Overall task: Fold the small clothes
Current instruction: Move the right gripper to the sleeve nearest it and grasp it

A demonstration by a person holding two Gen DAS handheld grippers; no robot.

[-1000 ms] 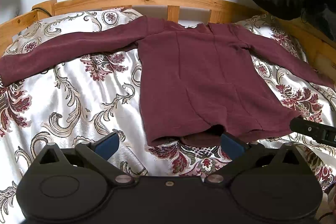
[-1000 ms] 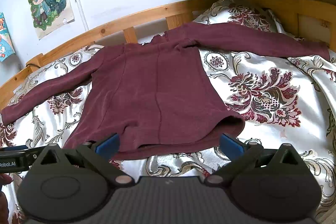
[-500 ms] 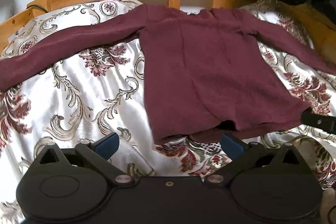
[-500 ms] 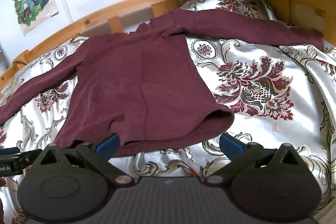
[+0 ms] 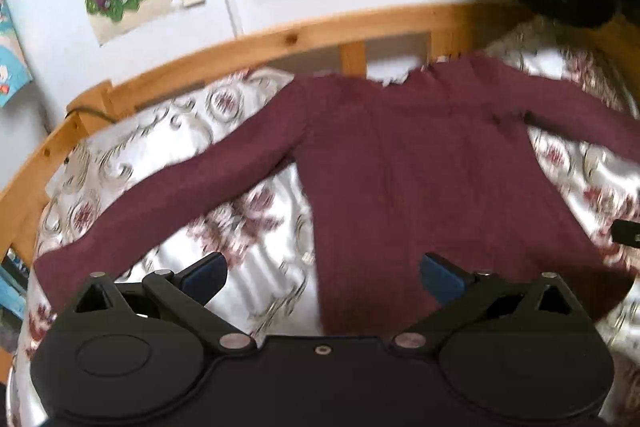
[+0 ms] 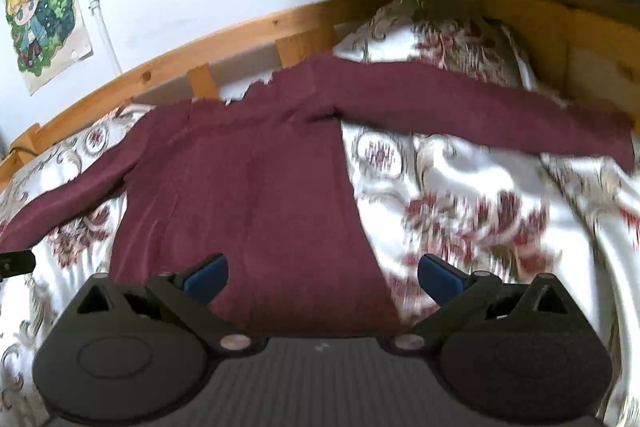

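While both tools [image 5: 322,273] [image 6: 322,273] gape empty | shirt [image 5: 420,167] flat, neck toward headboard [image 5: 240,47], sleeves sideways

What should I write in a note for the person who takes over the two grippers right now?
Left gripper: open, empty, over the shirt's left hem corner.
Right gripper: open, empty, over its right hem corner.
Shirt: flat on the bedspread, both sleeves spread out, collar toward the headboard.
Done: shirt laid out, no fold.
Left: grip the hem, then every fold. Frames are blurred, so check the hem before closing.
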